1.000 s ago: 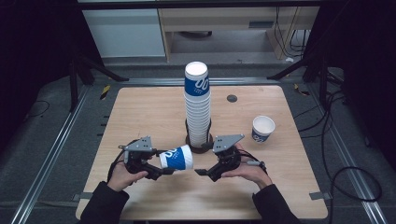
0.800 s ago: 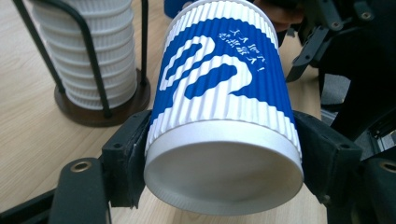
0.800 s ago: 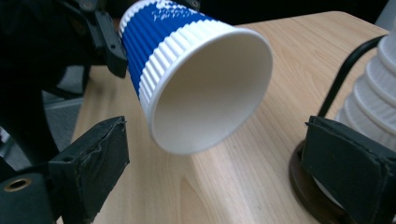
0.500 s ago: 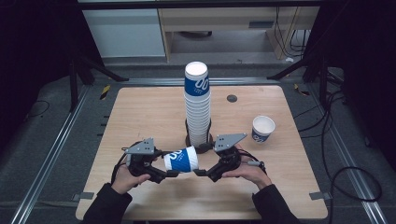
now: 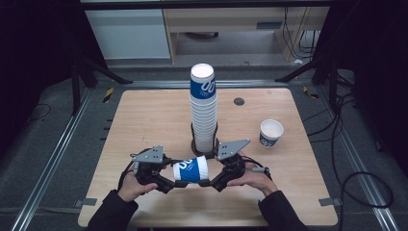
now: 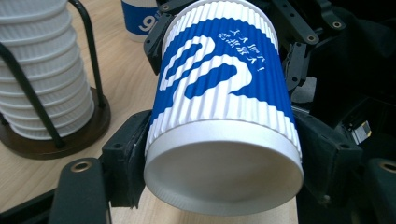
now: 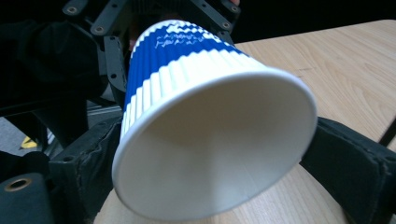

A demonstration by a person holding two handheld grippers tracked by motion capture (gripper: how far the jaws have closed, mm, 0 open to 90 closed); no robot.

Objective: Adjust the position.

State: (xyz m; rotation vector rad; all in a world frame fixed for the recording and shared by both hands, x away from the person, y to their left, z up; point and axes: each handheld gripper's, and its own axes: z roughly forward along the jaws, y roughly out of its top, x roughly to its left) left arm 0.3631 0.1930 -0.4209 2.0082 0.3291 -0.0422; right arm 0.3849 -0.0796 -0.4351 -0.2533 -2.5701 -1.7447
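Since a second ago: left gripper point(image 5: 169, 182) has slid a little toward the right one, carrying the blue-and-white paper cup point(image 5: 191, 169) with it, so the cup's wide mouth now sits between the jaws of the right gripper point(image 5: 210, 181). Right hand point(image 5: 255, 179) has kept its place. The right jaws have just been closing in, with the cup's rim end between them.

Cup: lying on its side, held above the table point(image 5: 144, 120) near the front edge, bridging the two grippers. Base end points to the left gripper, open mouth to the right one.

Left gripper: clamped on the cup. In the left gripper view the pads point(image 6: 128, 156) press the ribbed wall just behind the base on both sides; cup point(image 6: 223, 112) runs away from the camera.

Right gripper: jaws stand wide, one on each side of the cup's rim point(image 7: 219, 135) in the right gripper view. The right pad point(image 7: 348, 163) lies against the rim; on the other side contact can't be made out, so a firm grip is not confirmed.

Surroundings: tall stack of cups point(image 5: 203, 108) in a wire holder stands just behind the grippers at table centre. A single upright cup point(image 5: 271, 133) sits well apart toward the right side.
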